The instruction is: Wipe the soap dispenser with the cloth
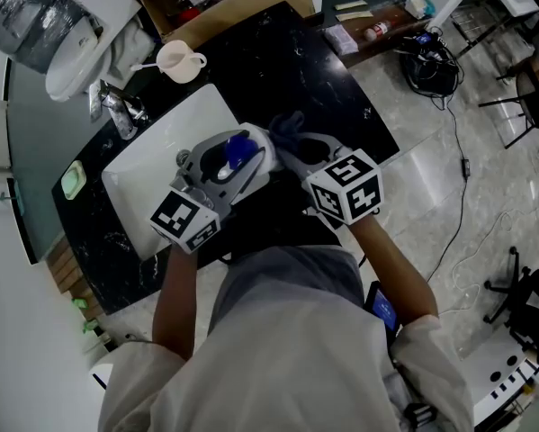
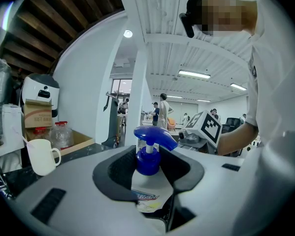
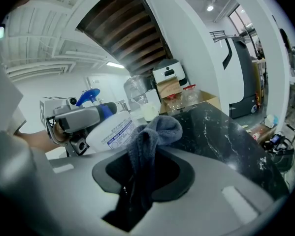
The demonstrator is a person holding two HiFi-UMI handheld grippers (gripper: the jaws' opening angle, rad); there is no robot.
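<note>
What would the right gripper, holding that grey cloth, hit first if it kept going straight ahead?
Probably the black marble countertop, since the right gripper, shut on the grey cloth, points slightly down at it. The white soap dispenser bottle with blue pump sits just left of that line; depth is unclear.

Your head view: steeply down on counter. Gripper views: close behind jaws, facing each other, sharing dispenser.

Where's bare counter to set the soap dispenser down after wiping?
Bare: the black counter bordered by the mug, the cardboard box and the cloth. Crowded: round the faucet, and the sink's right corner where the left gripper and right gripper meet.
</note>
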